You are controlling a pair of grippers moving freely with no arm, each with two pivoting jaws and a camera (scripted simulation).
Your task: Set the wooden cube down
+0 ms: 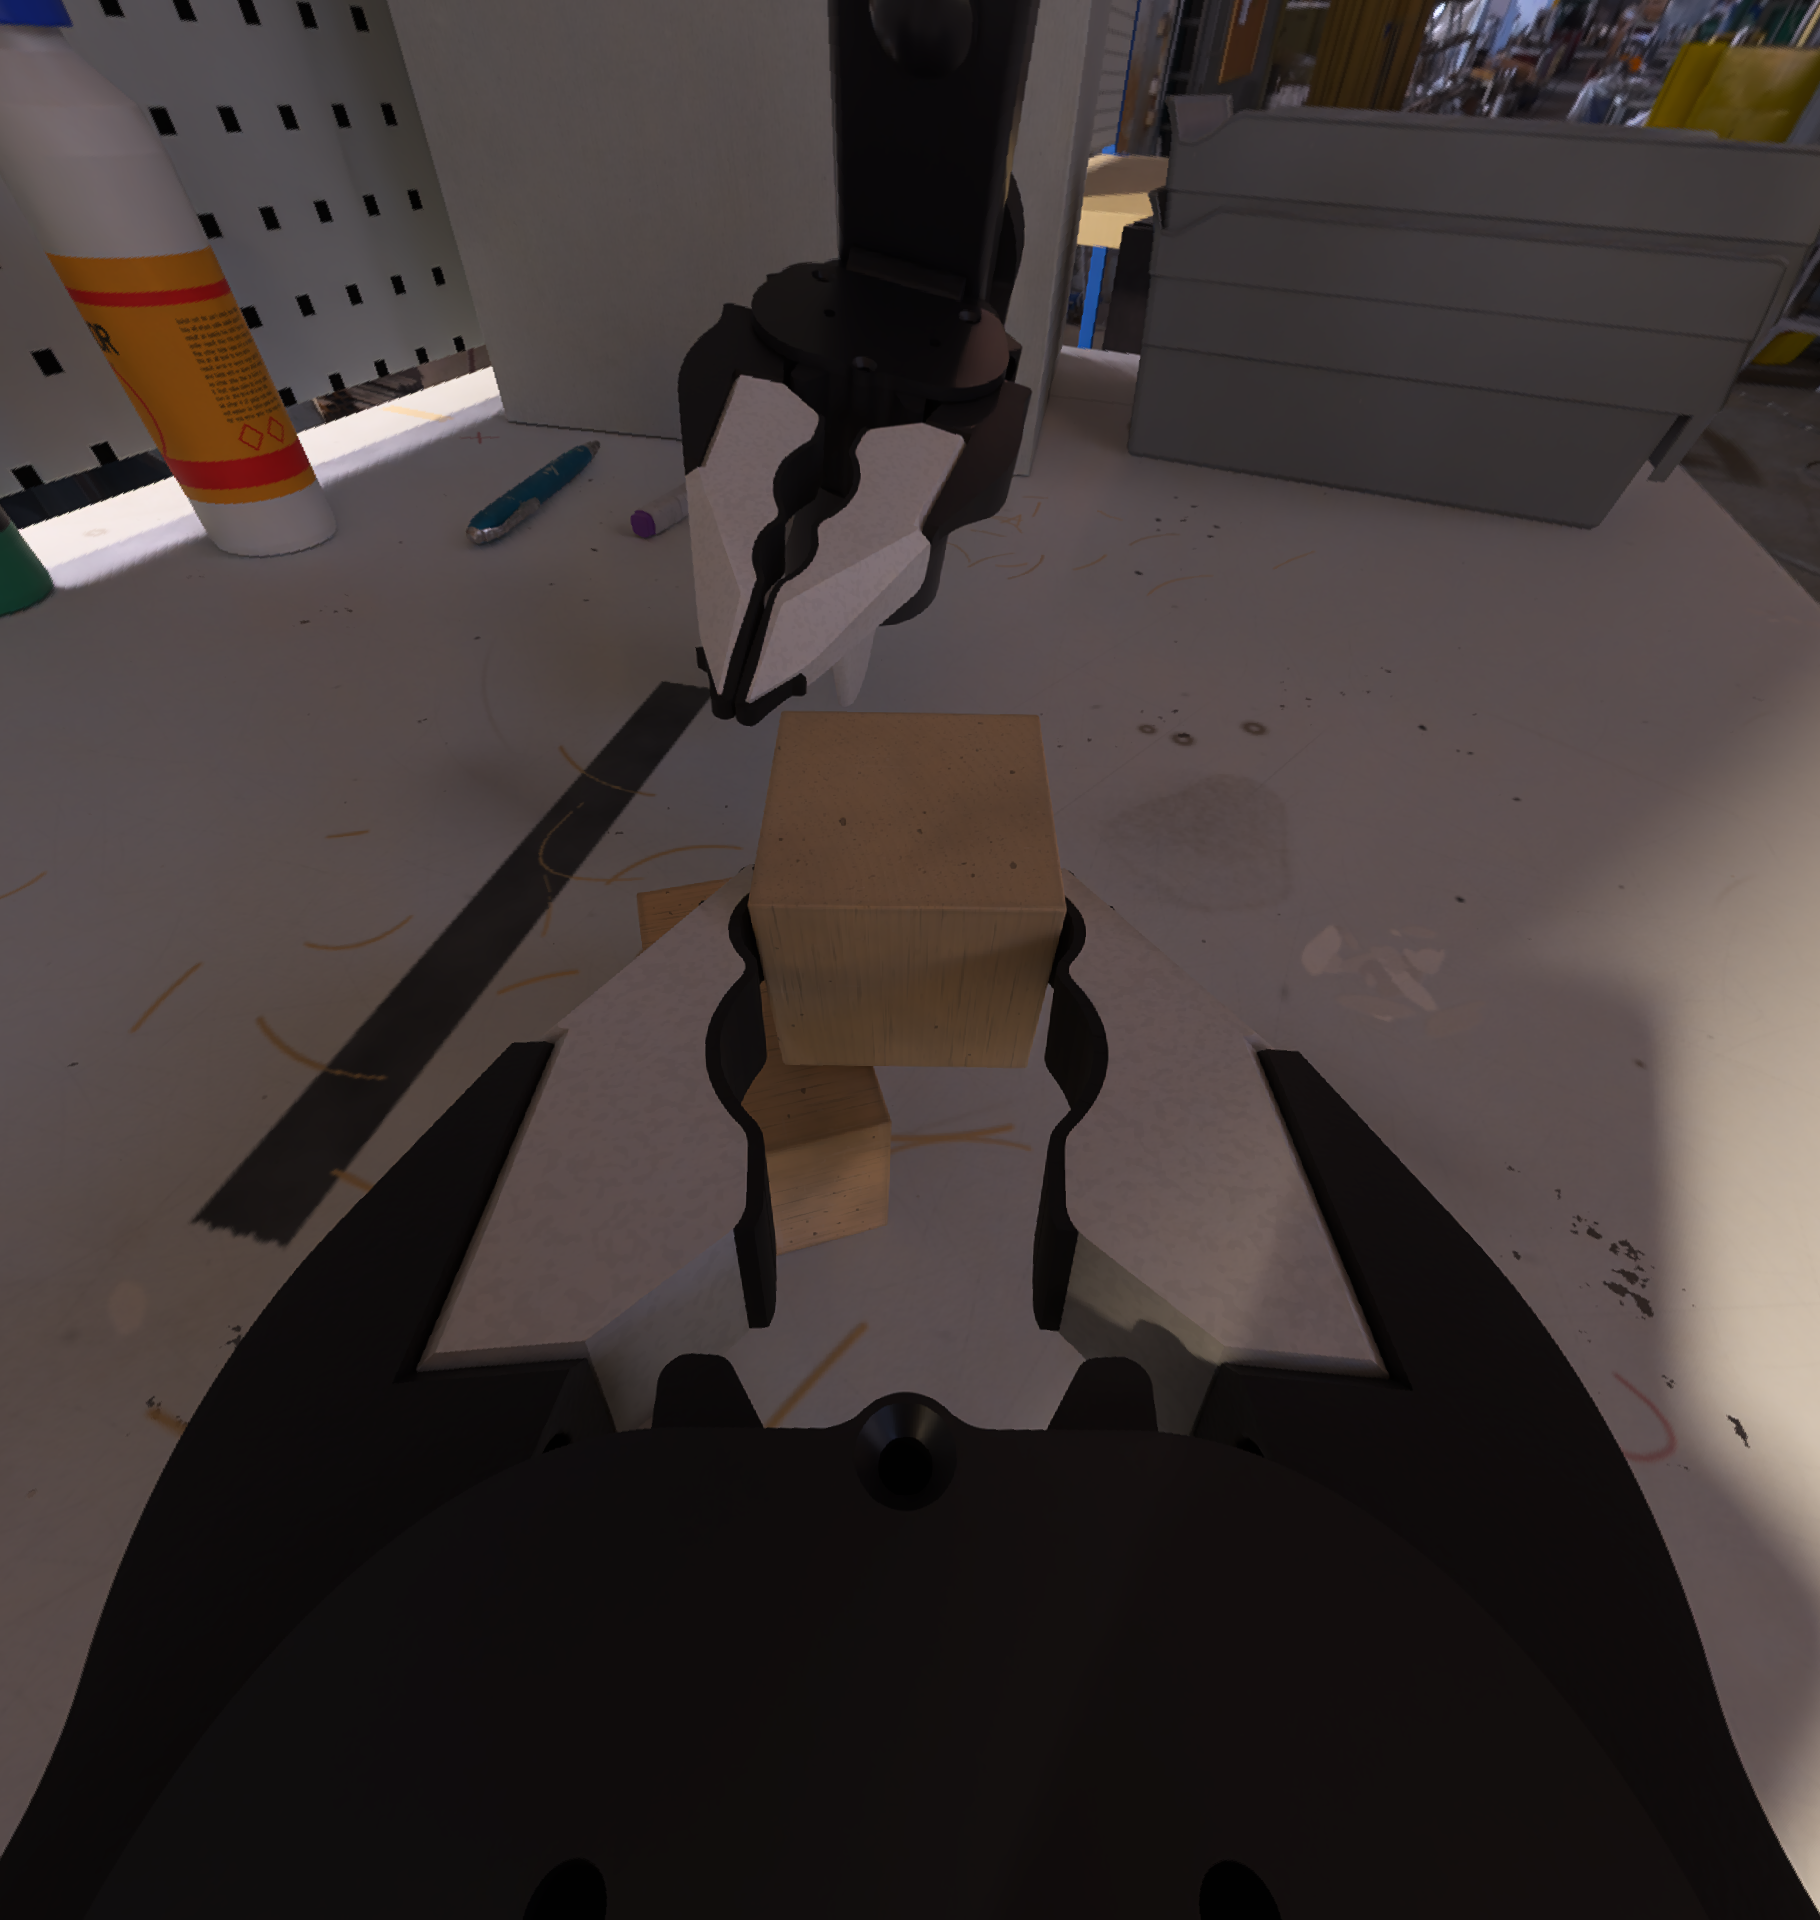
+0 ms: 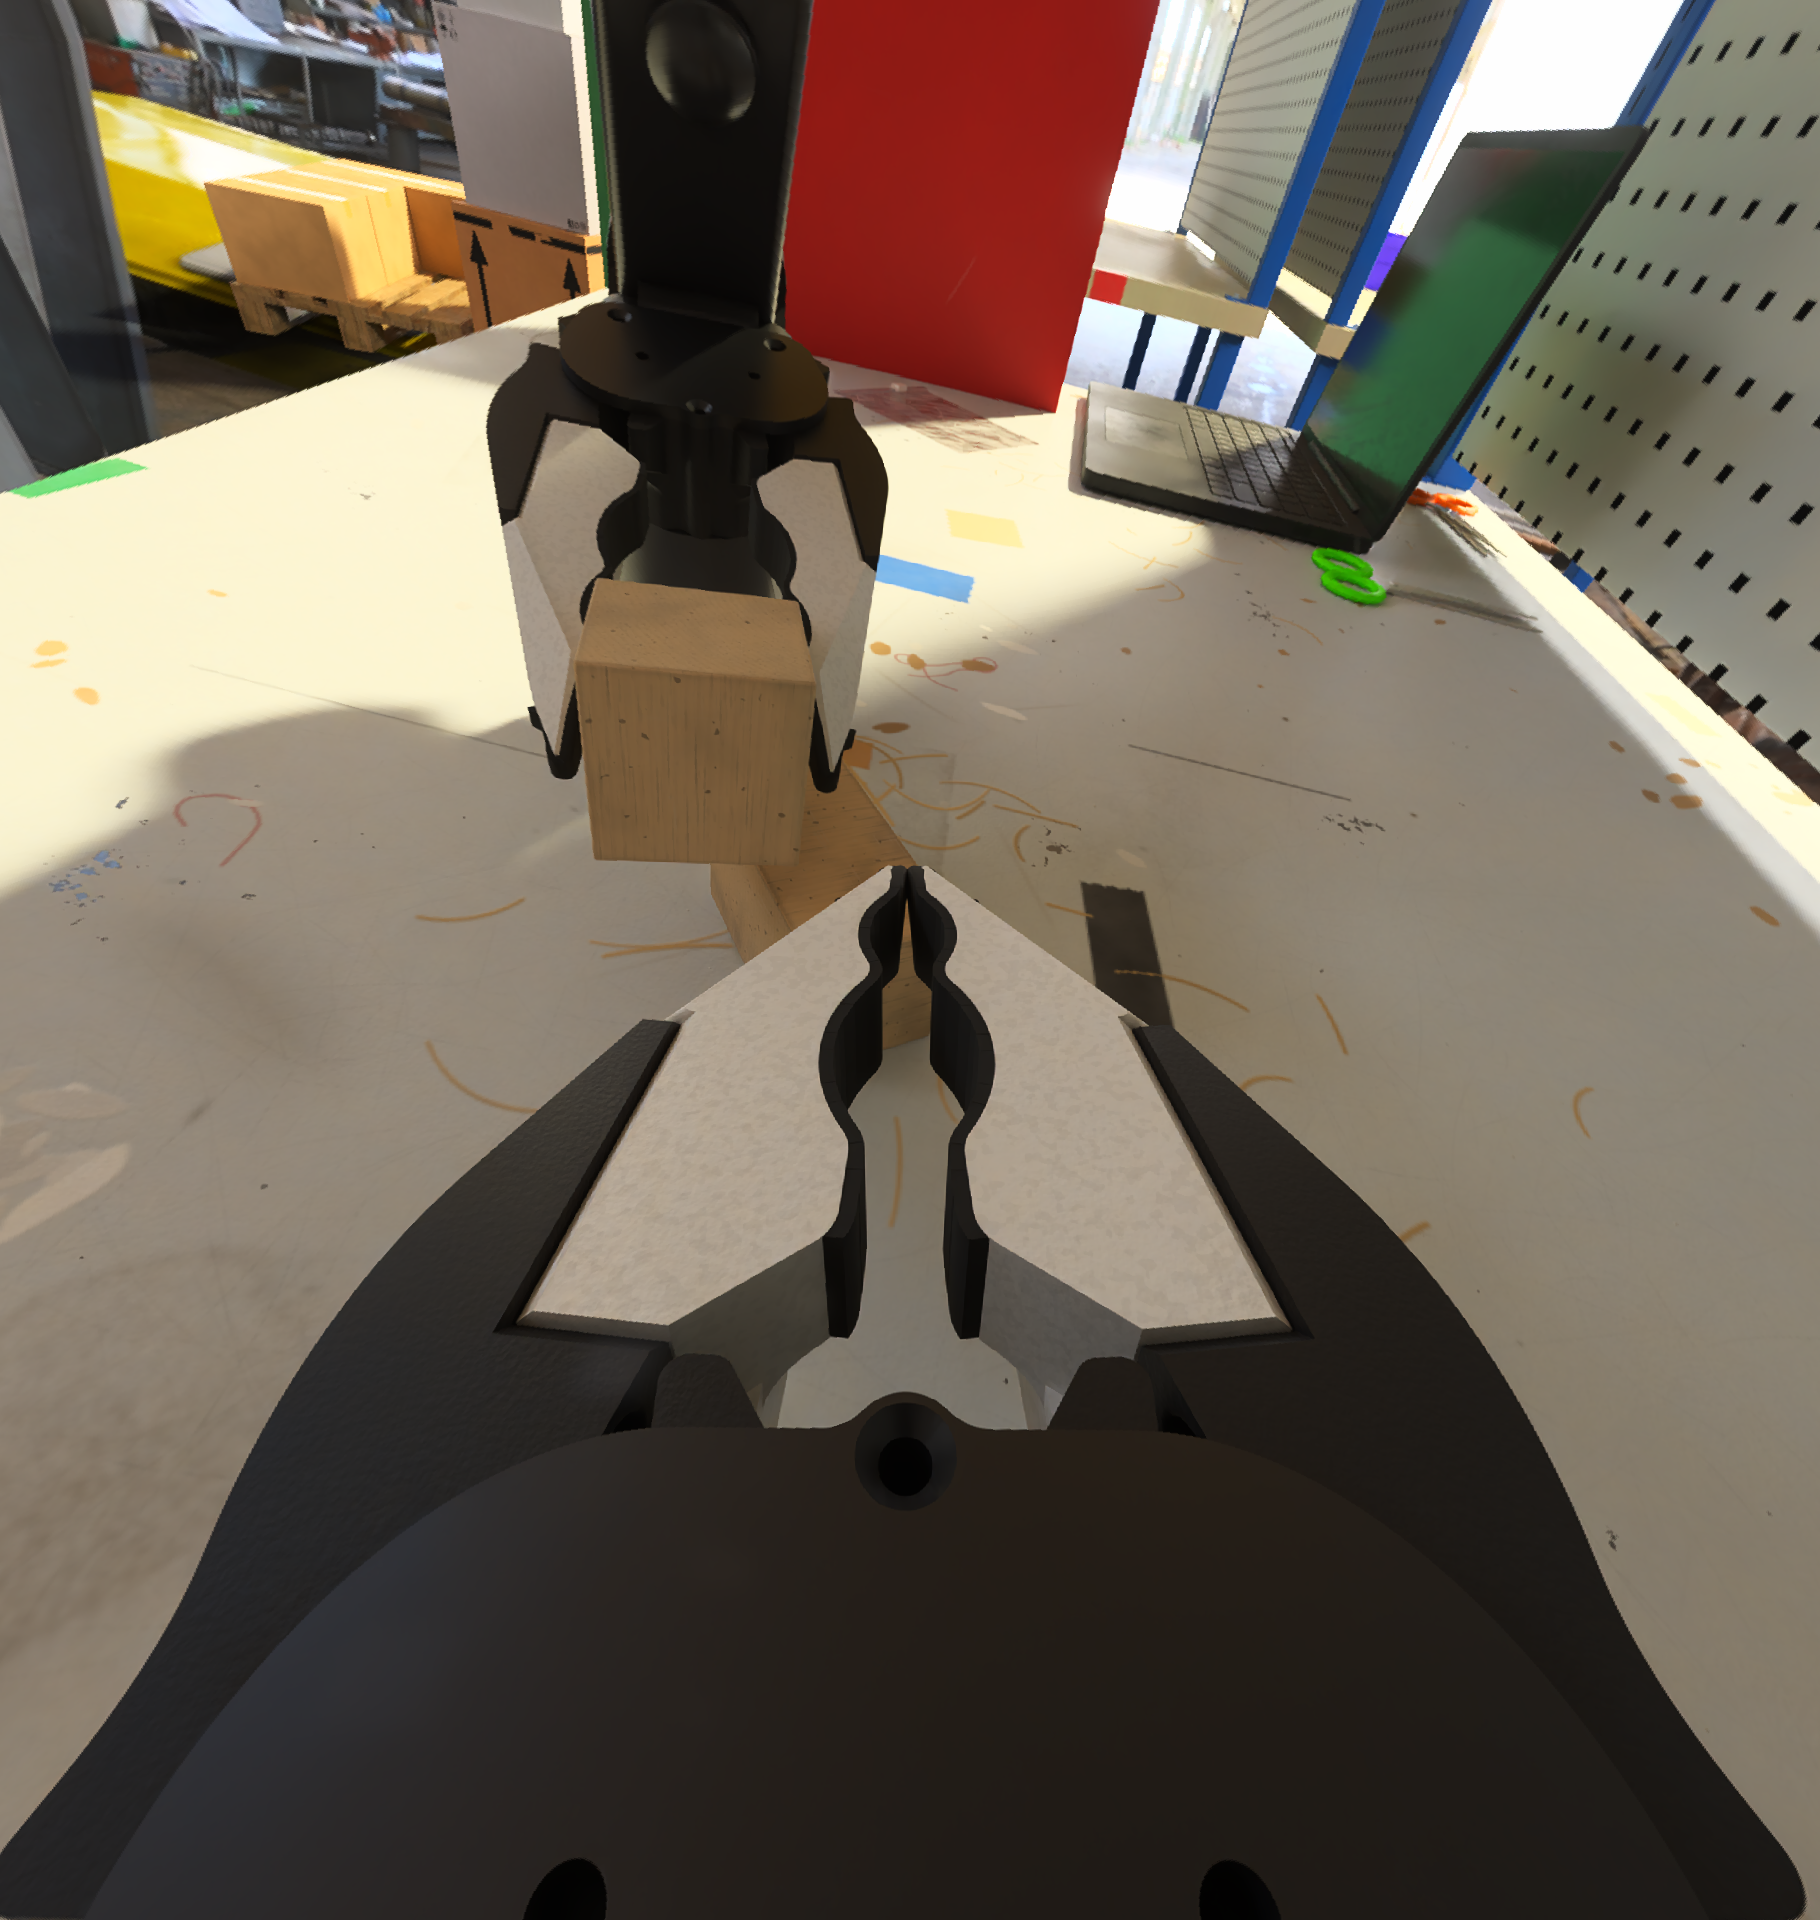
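Note:
My left gripper [image 1: 906, 914] is shut on the wooden cube [image 1: 906, 831], pinching its two sides at the fingertips and holding it upright above the table. A second wooden block [image 1: 828, 1164] lies on the table right under it; I cannot tell whether they touch. In the right wrist view the left gripper [image 2: 695, 769] hangs down with the cube [image 2: 693, 727] over that block [image 2: 833, 862]. My right gripper [image 2: 906, 878] is shut and empty, its tips close to the lower block. It also shows in the left wrist view [image 1: 737, 712], just behind the cube.
A white spray bottle [image 1: 158, 343], a blue pen [image 1: 532, 488] and a purple-tipped marker [image 1: 657, 514] lie at the back left. Stacked grey trays [image 1: 1457, 343] stand at the back right. A black tape strip [image 1: 449, 987] crosses the table. An open laptop [image 2: 1301, 457], green scissors [image 2: 1347, 577] and a red panel [image 2: 947, 187] sit opposite.

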